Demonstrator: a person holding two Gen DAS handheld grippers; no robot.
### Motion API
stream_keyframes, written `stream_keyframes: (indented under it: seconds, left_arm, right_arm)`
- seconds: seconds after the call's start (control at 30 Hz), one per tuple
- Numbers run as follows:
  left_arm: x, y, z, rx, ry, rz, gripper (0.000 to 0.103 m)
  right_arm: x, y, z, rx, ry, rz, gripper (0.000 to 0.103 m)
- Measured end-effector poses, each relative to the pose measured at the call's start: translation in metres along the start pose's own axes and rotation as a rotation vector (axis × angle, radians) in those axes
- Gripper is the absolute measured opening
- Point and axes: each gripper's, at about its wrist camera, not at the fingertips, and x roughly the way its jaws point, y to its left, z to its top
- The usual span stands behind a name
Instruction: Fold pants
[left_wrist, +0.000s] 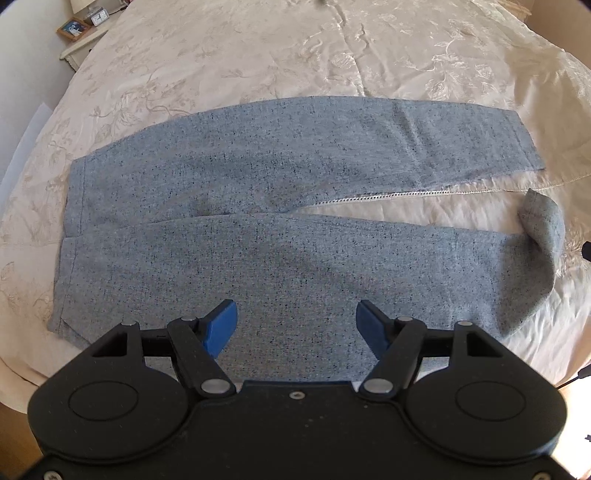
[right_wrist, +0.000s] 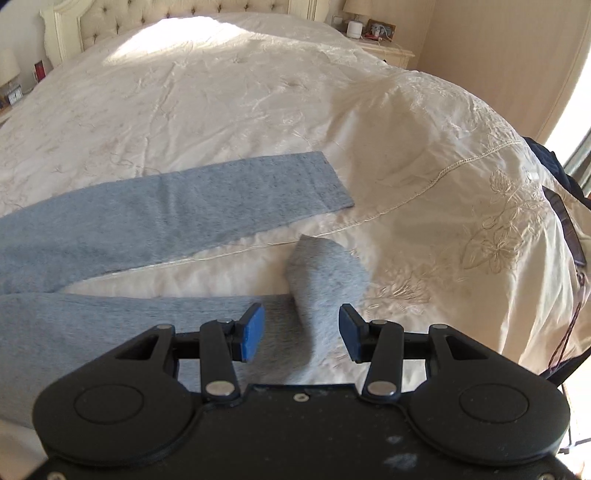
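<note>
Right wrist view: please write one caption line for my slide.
Open right gripper above the curled cuff of grey pants on a cream bedspread.

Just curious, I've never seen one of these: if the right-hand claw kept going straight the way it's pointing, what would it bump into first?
Most likely the turned-up cuff of the grey pants, bunched right ahead of the open right gripper. Depth is hard to judge here.

plenty of open bedspread (right_wrist: 221, 99) on the far side of the pants (left_wrist: 277, 229). near leg's cuff (right_wrist: 325, 273) is bunched up, sticking up between the right gripper (right_wrist: 301, 332) fingers.
</note>
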Motion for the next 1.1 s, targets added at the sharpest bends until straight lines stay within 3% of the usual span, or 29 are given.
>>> stream_keyframes:
  seconds: [0.3, 0.47, 0.57, 0.63, 0.7, 0.77, 0.8, 0.83, 0.87, 1.1]
  left_arm:
    - [0.012, -0.035, 0.008, -0.096, 0.040, 0.050, 0.072]
    - [0.017, -0.049, 0.011, -0.141, 0.052, 0.069, 0.072]
    - [0.018, -0.057, 0.011, -0.148, 0.050, 0.069, 0.072]
    - [0.022, -0.064, 0.013, -0.138, 0.045, 0.049, 0.072]
    - [0.028, -0.073, 0.015, -0.117, 0.051, 0.030, 0.072]
    - [0.034, -0.086, 0.017, -0.085, 0.052, 0.009, 0.072]
    - [0.036, -0.092, 0.017, -0.067, 0.050, 0.000, 0.072]
    - [0.040, -0.101, 0.017, -0.042, 0.048, -0.009, 0.072]
    - [0.043, -0.109, 0.017, -0.018, 0.047, -0.016, 0.072]
    - [0.061, -0.158, 0.015, 0.125, 0.060, -0.061, 0.072]
  right_arm:
    - [0.112, -0.055, 0.055, -0.155, 0.061, 0.066, 0.048]
    - [0.160, -0.071, 0.070, -0.221, 0.138, 0.203, 0.048]
    - [0.180, -0.076, 0.067, -0.199, 0.222, 0.294, 0.048]
    - [0.183, -0.080, 0.061, -0.156, 0.270, 0.350, 0.047]
    - [0.177, -0.087, 0.054, -0.118, 0.256, 0.385, 0.047]
    - [0.165, -0.094, 0.047, -0.089, 0.228, 0.403, 0.040]
    - [0.159, -0.097, 0.044, -0.076, 0.220, 0.413, 0.035]
    - [0.152, -0.100, 0.040, -0.062, 0.218, 0.419, 0.015]
    - [0.148, -0.102, 0.037, -0.046, 0.218, 0.424, 0.007]
    - [0.118, -0.120, 0.017, -0.054, 0.192, 0.429, 0.008]
